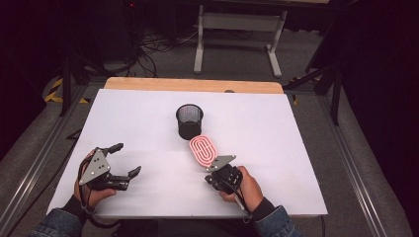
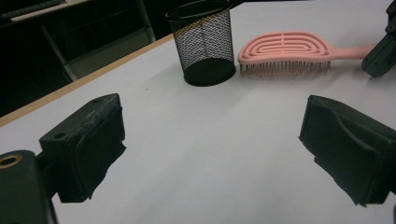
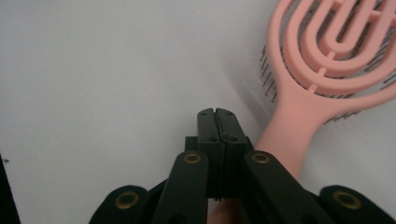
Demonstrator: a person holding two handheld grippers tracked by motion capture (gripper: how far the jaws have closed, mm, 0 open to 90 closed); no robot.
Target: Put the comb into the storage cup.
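Right gripper [image 1: 221, 174], jaws pressed together beside the pink brush's [image 1: 202, 151] handle, not clamping it, while left gripper [image 1: 121, 165] waits wide open near the cup [image 1: 189, 121].

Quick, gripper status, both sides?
Left gripper: open, empty, over the white table.
Right gripper: jaws shut together, handle of the pink vented plastic hairbrush beside them; grip cannot be told.

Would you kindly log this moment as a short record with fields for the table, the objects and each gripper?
surface: white table
cup: black mesh cup, upright, empty as far as visible
brush: pink hairbrush, bristles down, beside the cup
left gripper: open, holding nothing
right gripper: shut, beside the brush handle, not gripping it
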